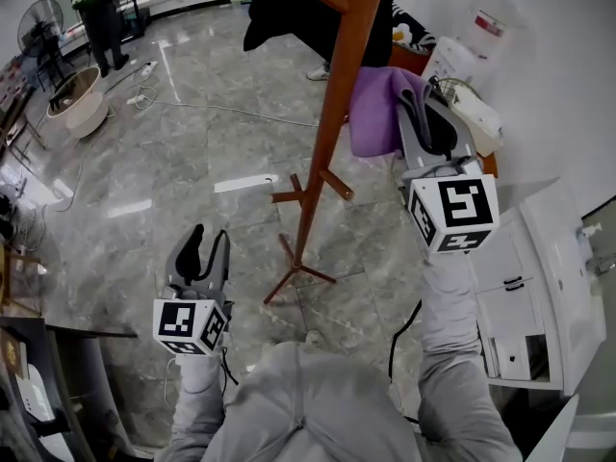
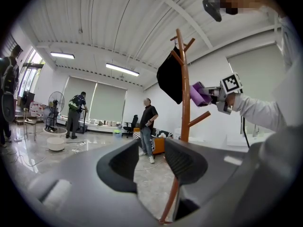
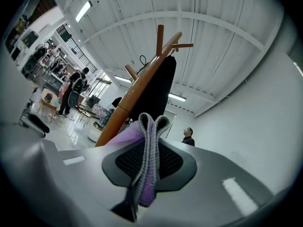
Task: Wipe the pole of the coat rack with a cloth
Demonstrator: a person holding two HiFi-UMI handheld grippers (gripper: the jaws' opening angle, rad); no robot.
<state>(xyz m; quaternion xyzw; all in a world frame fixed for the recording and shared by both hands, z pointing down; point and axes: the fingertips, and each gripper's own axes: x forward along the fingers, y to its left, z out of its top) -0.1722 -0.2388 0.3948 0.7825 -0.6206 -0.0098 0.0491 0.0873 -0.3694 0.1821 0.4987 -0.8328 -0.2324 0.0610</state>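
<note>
Right gripper (image 1: 424, 114), upper right of frame: jaws clamped on folded purple cloth (image 1: 373, 114), whose left edge lies against the coat rack pole (image 1: 332, 114). Left gripper (image 1: 200, 256), lower left: jaws apart, empty, clear of pole. Open floor (image 1: 173, 152) left; white cabinet (image 1: 539, 287) close right.

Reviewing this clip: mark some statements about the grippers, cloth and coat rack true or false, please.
1. The right hand-held gripper is shut on the purple cloth. True.
2. The left hand-held gripper grips the pole. False: its jaws are apart and empty, away from the pole.
3. A black garment hangs on the coat rack. True.
4. The cloth lies on the floor. False: it is held up beside the pole.
</note>
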